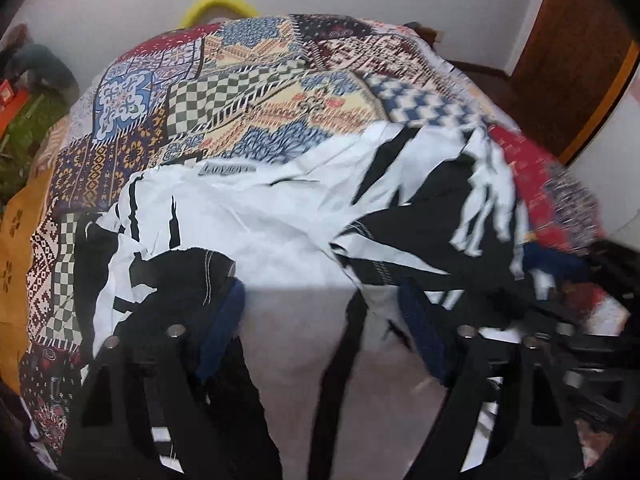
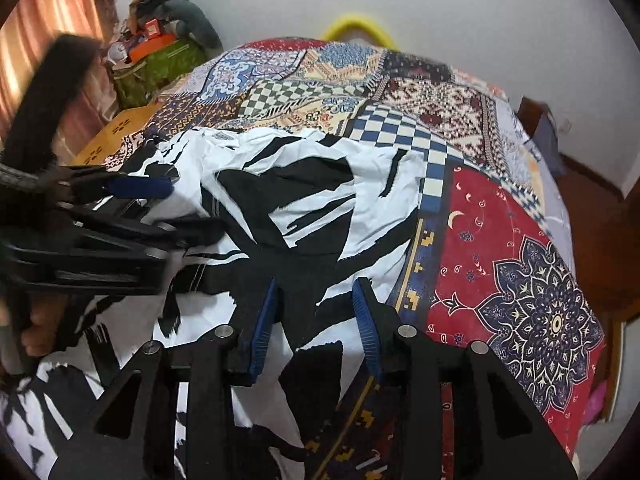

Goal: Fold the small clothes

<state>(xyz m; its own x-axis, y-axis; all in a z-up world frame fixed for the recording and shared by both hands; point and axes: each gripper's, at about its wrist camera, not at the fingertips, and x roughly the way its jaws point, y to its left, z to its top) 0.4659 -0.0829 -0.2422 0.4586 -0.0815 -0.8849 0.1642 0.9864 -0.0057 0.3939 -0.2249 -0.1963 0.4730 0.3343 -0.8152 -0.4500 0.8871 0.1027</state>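
A black-and-white patterned garment (image 1: 280,216) lies rumpled on a patchwork bedspread (image 1: 248,92). In the right wrist view the garment (image 2: 304,200) spreads across the near left of the bed. My left gripper (image 1: 324,300) is open, its blue-padded fingers spread wide over the garment's near part, with nothing between them. It also shows in the right wrist view (image 2: 176,208), at the garment's left side. My right gripper (image 2: 316,300) is open, its fingers set either side of a fold of the garment without closing on it.
The bedspread (image 2: 520,280) covers a bed against a white wall. A yellow ring (image 2: 356,26) stands behind the bed. A cluttered green box (image 2: 156,64) and an orange curtain (image 2: 56,8) are at the left. A wooden door (image 1: 580,60) is at the right.
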